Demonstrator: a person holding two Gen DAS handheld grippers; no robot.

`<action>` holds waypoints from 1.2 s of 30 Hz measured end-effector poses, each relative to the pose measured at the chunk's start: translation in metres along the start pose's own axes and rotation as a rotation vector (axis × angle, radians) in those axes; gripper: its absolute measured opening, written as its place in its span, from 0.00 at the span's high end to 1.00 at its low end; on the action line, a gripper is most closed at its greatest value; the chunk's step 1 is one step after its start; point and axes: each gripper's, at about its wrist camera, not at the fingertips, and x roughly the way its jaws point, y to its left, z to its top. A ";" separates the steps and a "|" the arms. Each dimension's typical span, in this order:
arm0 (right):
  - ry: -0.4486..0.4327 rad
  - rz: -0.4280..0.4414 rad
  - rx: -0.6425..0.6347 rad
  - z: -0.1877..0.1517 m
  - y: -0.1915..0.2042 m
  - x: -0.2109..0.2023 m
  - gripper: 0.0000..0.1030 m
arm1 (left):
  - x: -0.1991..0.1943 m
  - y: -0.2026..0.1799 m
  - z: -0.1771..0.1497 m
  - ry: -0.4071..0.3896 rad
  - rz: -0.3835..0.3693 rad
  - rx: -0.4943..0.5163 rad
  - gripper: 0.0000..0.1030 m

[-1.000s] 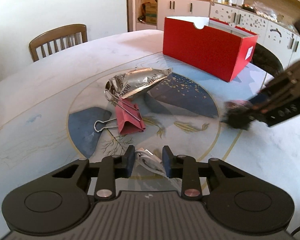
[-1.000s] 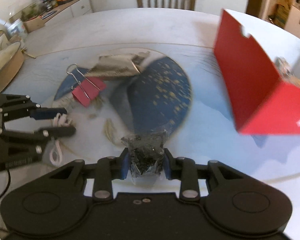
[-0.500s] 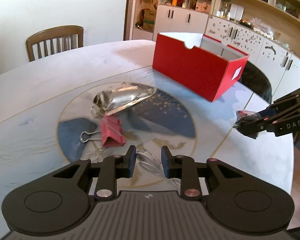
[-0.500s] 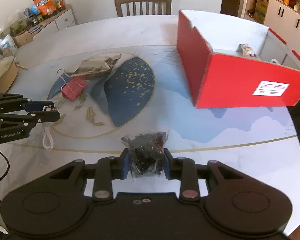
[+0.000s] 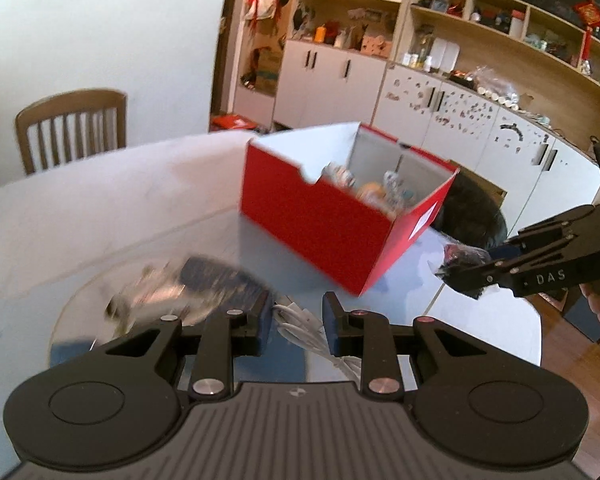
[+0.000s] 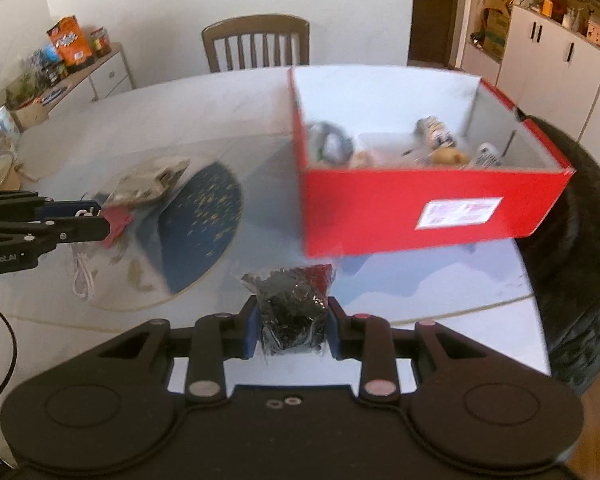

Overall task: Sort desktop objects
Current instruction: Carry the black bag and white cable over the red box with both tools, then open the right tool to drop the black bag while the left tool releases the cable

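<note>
Gripping a small clear bag (image 6: 292,312) of dark bits, the right tongs (image 6: 290,330) are shut on it, pads pinching its lower half; bag top flares free ahead of the tips. Looks light, soft, crinkly, prob. slippery film, so a mid-body pinch suits it better than a corner. Left tongs (image 5: 296,322) are closed about as far as they go on a white cord (image 5: 300,320), which trails loose below the tips; limp and light, best held at the bundled part so loops don't snag.

Red box (image 6: 432,208) sits just ahead and right of the right tongs, open top, white inside. Contents are blurred: a grey roll, a small can or two and a tan lump, approx. half the floor covered. Ahead-left of the right tongs a foil wrapper (image 6: 148,184) and red clip (image 6: 116,222) lie on the table (image 6: 204,116).
</note>
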 end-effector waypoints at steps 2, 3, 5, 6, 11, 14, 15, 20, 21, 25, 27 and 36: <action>-0.022 -0.005 0.004 0.008 -0.015 -0.005 0.69 | 0.008 -0.007 0.014 -0.009 -0.009 0.004 0.75; -0.034 -0.008 0.007 0.014 -0.023 -0.007 0.69 | 0.013 -0.011 0.024 -0.019 -0.016 0.003 0.75; -0.051 -0.010 0.014 0.024 -0.038 -0.011 0.69 | 0.022 -0.019 0.041 -0.039 -0.023 0.011 0.75; -0.062 -0.011 0.015 0.030 -0.047 -0.012 0.69 | 0.026 -0.024 0.048 -0.049 -0.023 0.020 0.75; -0.121 -0.018 0.022 0.057 -0.081 -0.015 0.69 | 0.055 -0.047 0.090 -0.096 -0.030 0.061 0.75; -0.145 -0.029 0.003 0.075 -0.097 -0.012 0.69 | 0.077 -0.060 0.111 -0.112 -0.027 0.086 0.75; -0.151 -0.032 -0.004 0.079 -0.102 -0.010 0.69 | 0.086 -0.065 0.117 -0.112 -0.027 0.092 0.75; -0.152 -0.055 -0.023 0.097 -0.126 0.007 0.69 | 0.134 -0.076 0.136 -0.070 -0.010 0.093 0.75; -0.143 -0.054 -0.021 0.100 -0.131 0.012 0.69 | 0.145 -0.077 0.138 -0.054 -0.004 0.093 0.75; -0.095 -0.046 -0.012 0.106 -0.146 0.036 0.69 | 0.188 -0.079 0.145 0.014 0.040 0.099 0.75; -0.075 -0.045 -0.016 0.107 -0.150 0.047 0.69 | 0.209 -0.079 0.147 0.050 0.069 0.126 0.75; -0.009 -0.042 -0.060 0.111 -0.160 0.083 0.69 | 0.264 -0.074 0.144 0.196 0.139 0.131 0.75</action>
